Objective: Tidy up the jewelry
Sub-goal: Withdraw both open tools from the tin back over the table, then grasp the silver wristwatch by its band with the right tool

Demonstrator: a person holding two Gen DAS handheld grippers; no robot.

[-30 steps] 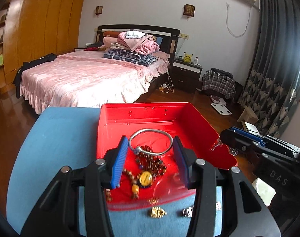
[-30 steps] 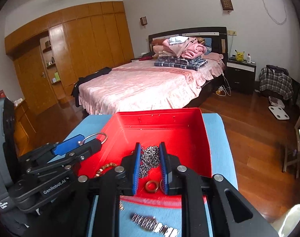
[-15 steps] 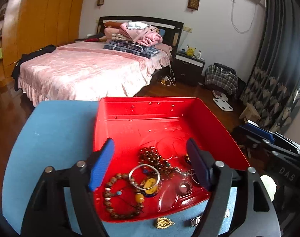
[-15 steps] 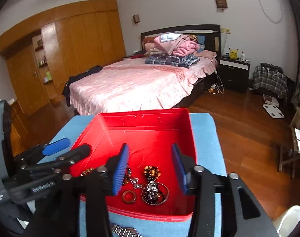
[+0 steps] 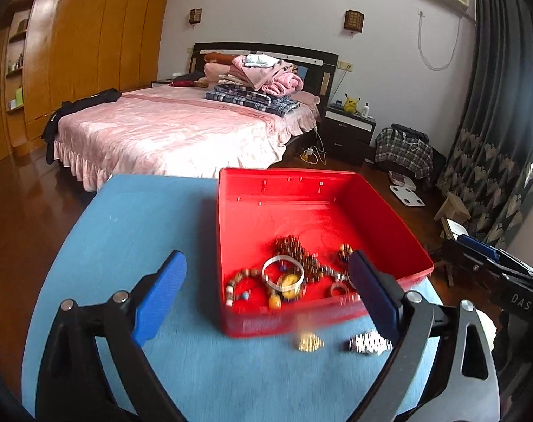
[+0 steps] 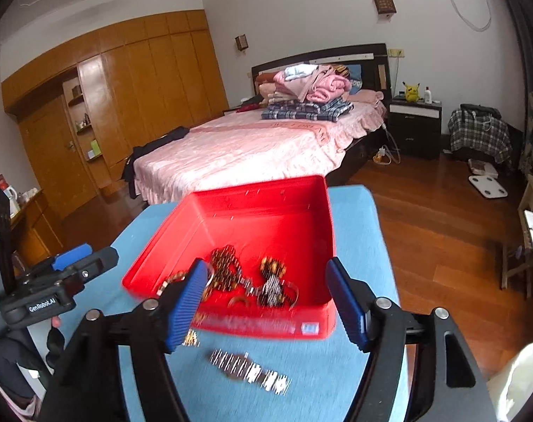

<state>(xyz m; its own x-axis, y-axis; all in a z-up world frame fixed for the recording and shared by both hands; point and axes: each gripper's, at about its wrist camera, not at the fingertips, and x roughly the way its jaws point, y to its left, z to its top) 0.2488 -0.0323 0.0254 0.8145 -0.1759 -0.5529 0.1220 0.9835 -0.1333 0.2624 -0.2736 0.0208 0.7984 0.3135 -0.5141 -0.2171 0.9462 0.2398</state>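
The left gripper was wide open and held nothing. Its blue pads stood far apart, one over the blue table and one by the right near corner of the red box. The right gripper was wide open too, with nothing between its pads. It hung just in front of the box.

The box sat on the table. Inside, near the front wall, lay a heap of jewelry: a silver bangle, a ring of brown beads, dark beads and a small ring. From the right view the dark beads were in the middle of the box.

Two things lay on the table outside the box, just in front of it. One was a small gold piece. The other was a silver watch band, lying flat and a bit blurry. A pink bed stood behind the table.
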